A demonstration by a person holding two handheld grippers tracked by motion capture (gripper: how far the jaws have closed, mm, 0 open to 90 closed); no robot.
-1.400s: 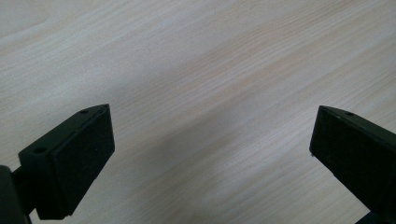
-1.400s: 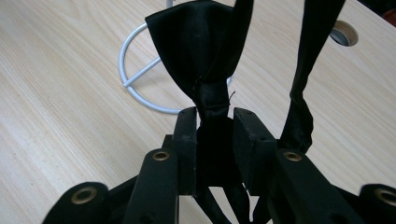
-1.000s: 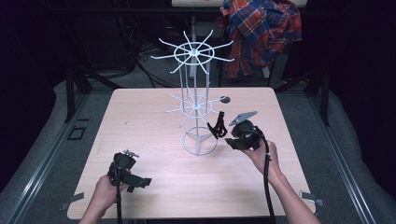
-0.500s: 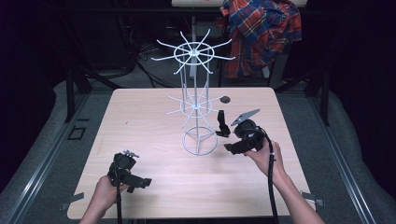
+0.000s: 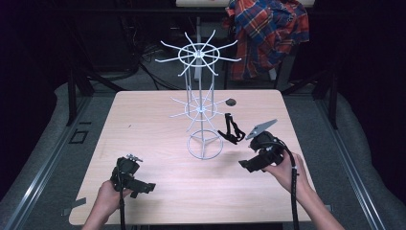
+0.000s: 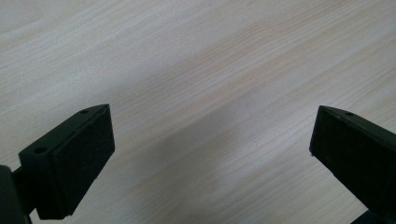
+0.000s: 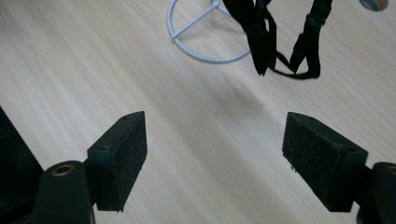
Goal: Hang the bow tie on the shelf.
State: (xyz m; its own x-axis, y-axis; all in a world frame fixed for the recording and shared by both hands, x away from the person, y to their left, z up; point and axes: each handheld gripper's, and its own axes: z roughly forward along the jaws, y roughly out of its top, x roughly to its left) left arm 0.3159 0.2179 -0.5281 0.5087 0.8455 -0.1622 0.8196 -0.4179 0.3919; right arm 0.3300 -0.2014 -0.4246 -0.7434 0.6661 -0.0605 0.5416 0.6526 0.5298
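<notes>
Hovering with your right gripper (image 5: 249, 158) just off the white wire rack (image 5: 202, 103), your jaws are spread wide with nothing between them. The black strap (image 5: 231, 129) hangs from a lower arm of the rack, its loop dangling by the ring base, so the hanging looks done to me. Your left gripper (image 5: 139, 184) rests low at the near edge of the table (image 5: 143, 124), jaws apart too. One small dark disc (image 5: 231, 101) lies beyond the rack, untouched.

Tabletop (image 5: 143, 129): pale wood grain. Wire rack (image 5: 200, 103): white; strap (image 5: 231, 129) hanging on it: black. Shirt (image 5: 268, 28) behind: red, blue, white plaid.
</notes>
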